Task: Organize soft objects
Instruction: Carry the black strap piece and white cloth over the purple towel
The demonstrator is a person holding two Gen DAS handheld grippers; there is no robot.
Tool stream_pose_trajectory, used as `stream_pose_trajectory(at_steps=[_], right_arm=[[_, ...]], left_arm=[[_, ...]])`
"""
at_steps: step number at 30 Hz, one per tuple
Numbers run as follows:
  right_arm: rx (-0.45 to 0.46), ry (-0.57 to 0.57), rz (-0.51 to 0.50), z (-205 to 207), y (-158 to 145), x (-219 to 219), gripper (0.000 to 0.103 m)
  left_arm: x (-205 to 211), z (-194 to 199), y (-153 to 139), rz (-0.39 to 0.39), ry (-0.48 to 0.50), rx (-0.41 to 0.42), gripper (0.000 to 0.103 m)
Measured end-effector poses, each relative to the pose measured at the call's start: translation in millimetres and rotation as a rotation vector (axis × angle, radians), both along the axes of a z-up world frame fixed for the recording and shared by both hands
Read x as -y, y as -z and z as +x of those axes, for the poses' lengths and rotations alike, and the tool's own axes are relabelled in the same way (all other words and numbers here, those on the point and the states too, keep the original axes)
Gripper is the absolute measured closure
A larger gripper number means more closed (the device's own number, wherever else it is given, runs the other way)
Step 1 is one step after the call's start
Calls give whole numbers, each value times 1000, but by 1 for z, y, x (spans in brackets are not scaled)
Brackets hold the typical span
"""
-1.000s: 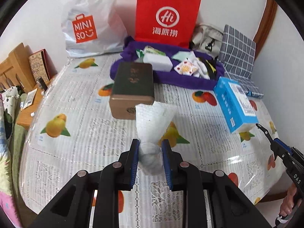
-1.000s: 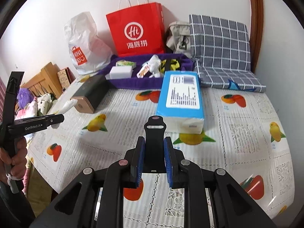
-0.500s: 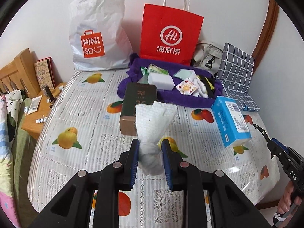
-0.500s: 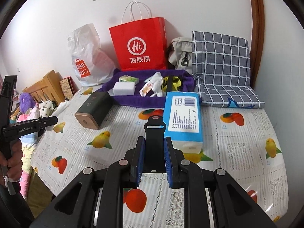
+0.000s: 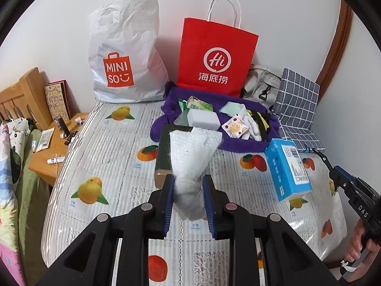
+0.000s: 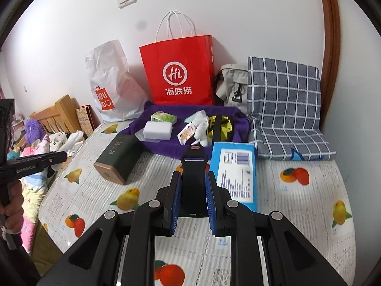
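Both grippers are clenched on loads above the fruit-print tablecloth. Left gripper pinches a white bubble-wrap pouch at its knotted neck; the pouch fans upward. Right gripper clamps a black plastic strap-like piece. Beyond them: dark green rectangular box, blue tissue pack, purple fabric tray of soft items.

Both wrist cams look fwd and down past own hand-held gripper, from just above worktop; both share red bag, purple tray.
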State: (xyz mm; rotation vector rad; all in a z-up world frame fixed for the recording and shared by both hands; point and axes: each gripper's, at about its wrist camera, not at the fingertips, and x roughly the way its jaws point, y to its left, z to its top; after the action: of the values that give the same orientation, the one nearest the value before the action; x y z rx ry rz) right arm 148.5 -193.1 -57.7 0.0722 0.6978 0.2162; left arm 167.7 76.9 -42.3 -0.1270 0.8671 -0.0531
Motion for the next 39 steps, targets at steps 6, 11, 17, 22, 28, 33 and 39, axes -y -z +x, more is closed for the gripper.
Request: stream_pose_trajectory(at_steps=[6,11,17,22,28,33,39], right_arm=[[6,-8,-2,17,-6,-4,83],[16,-15,-16,32,-12,-8,83],[16,-18,-11,55,-15,-9,83],[12,-22,-7,73,-15,-10,83],[11,-25,0,93,-16,-12,83],[8,-29,-3,111,-15,-15,83],[1,-25,1,132,-11,-15,83]], left_arm=[[-2,14,-2,-5,-11,-1,80],[-4,27,-2,-15,-17,-3,80],[-3,43,-1,-14,-19,-10,80],[-4,61,2,-14,-22,-19,80],[-7,82,7,-16,-30,-30,80],[-9,99,5,-18,-33,-28,80],[-11,121,0,-17,-34,-18,80]])
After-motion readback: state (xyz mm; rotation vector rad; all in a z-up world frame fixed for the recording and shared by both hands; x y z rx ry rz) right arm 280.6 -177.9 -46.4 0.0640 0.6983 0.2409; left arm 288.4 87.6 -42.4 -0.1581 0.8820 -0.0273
